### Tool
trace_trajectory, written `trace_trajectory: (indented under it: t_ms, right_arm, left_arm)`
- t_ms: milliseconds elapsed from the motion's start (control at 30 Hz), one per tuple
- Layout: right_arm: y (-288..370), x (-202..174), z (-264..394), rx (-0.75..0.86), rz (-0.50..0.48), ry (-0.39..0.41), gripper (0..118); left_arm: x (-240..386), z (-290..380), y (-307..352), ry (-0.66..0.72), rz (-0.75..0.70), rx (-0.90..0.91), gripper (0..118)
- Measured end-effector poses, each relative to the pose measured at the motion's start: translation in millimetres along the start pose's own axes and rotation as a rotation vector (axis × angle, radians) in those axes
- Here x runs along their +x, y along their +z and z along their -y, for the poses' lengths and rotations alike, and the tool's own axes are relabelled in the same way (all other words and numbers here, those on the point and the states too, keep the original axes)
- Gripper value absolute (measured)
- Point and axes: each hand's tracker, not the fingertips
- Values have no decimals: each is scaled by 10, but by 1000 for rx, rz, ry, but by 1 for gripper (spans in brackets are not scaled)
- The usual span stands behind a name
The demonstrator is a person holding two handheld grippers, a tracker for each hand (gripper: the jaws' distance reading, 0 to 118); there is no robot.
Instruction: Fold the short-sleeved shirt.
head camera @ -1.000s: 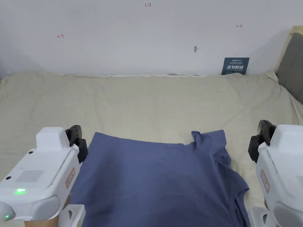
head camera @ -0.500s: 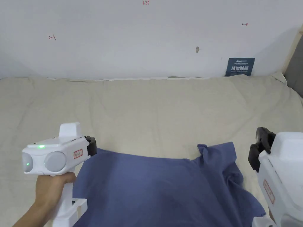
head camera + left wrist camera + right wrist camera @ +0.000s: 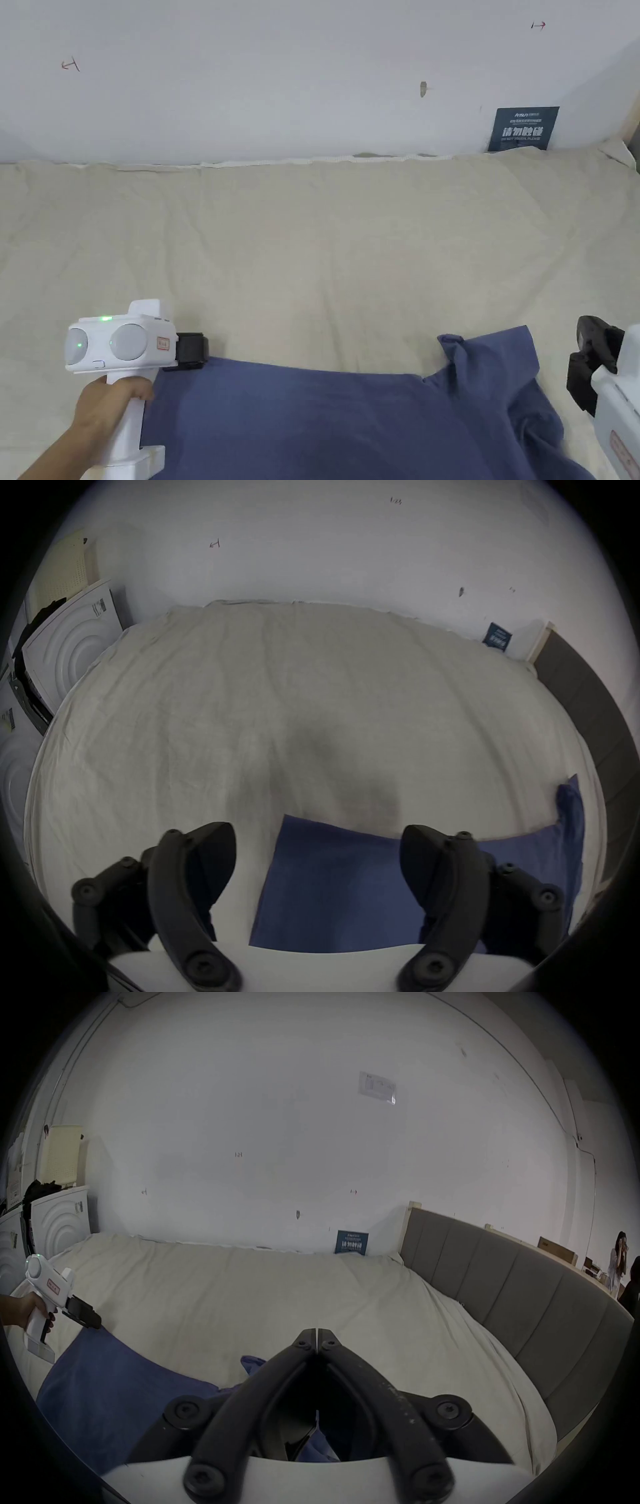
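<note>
Blue short-sleeved cotton shirt (image 3: 350, 419): spread flat on the cream bed sheet (image 3: 312, 250), near edge. White handheld left gripper (image 3: 317, 857): jaws held wide apart over the shirt's far left corner, nothing clamped. White handheld right gripper (image 3: 317, 1333): jaw tips met, nothing seen between them, raised beside the rumpled sleeve (image 3: 494, 362).

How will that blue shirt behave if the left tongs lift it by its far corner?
Probably floppy: the blue shirt lies flat on the bed sheet with soft wrinkles at its sleeve, so it should drape and sag. It looks thin, likely light. The left tongs stand open.
</note>
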Motion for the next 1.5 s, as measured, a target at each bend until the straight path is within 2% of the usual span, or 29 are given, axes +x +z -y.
trace_trajectory:
  t_ms: [33, 67, 100, 167, 200, 233, 267, 367, 400, 467, 500, 567, 633, 700, 767, 800, 867, 933, 1033, 1133, 1267, 1500]
  right_arm:
    - [-37, 4, 25, -17, 4, -2, 1]
    - [-75, 22, 51, -35, 8, -7, 1]
    - [-115, 48, 76, -52, 9, -17, 1]
    - [-217, 116, 128, -114, -2, -46, 2]
    - [-274, 149, 152, -145, 1, -55, 2]
    - [-348, 184, 171, -182, 0, -63, 3]
    - [-434, 231, 196, -221, -4, -87, 10]
    - [-788, 347, 301, -347, -32, -146, 51]
    - [-911, 379, 347, -386, -42, -160, 71]
    - [-1187, 392, 455, -485, -51, -140, 100]
    - [-1318, 374, 522, -535, -68, -113, 110]
    - [-1526, 333, 671, -602, -64, -114, 106]
    - [-1670, 264, 789, -642, -70, -90, 93]
    - [-1786, 170, 906, -670, -58, -36, 69]
    - [-1848, 64, 988, -677, -56, 32, 51]
    - [-1849, 31, 1004, -672, -69, 32, 38]
    - [-1796, -41, 1002, -635, -86, 62, 4]
    - [-1771, -101, 973, -624, -113, 97, 4]
    - [-1638, -74, 891, -564, -88, 135, 3]
    - [-1280, 42, 583, -477, -63, 91, 3]
    - [-864, 292, 9, -342, -76, 61, 3]
    - [-110, 505, -1403, -25, -61, 21, 3]
  left_arm:
    - [6, 28, -37, -4, 6, -19, 84]
    - [18, 61, -77, -6, 14, -37, 70]
    - [45, 109, -107, -14, 30, -67, 46]
    - [125, 170, -62, -71, -8, -7, 43]
    - [153, 162, -55, -67, -5, -26, 28]
    - [167, 161, -44, -69, -13, -26, 7]
    - [166, 146, -13, -71, 1, -26, 3]
    - [230, 153, 288, -59, 9, 24, 3]
    - [224, 164, 401, -44, 31, 64, 3]
    - [217, 191, 652, -10, 80, 114, 3]
    - [168, 185, 721, -6, 101, 135, 3]
    - [171, 209, 924, -27, 120, 150, 3]
    - [176, 217, 1095, -47, 130, 166, 3]
    - [179, 228, 1208, -58, 134, 172, 3]
    - [168, 229, 1253, -64, 134, 182, 3]
    - [163, 231, 1270, -64, 135, 182, 3]
    - [158, 256, 1308, -61, 133, 184, 3]
    - [136, 271, 1308, -60, 132, 187, 3]
    - [126, 331, 1410, -49, 121, 203, 3]
    - [76, 374, 1592, -22, 114, 238, 3]
    - [-4, 311, 1944, 20, 107, 314, 3]
    - [-163, -287, 2881, 72, 69, 543, 3]
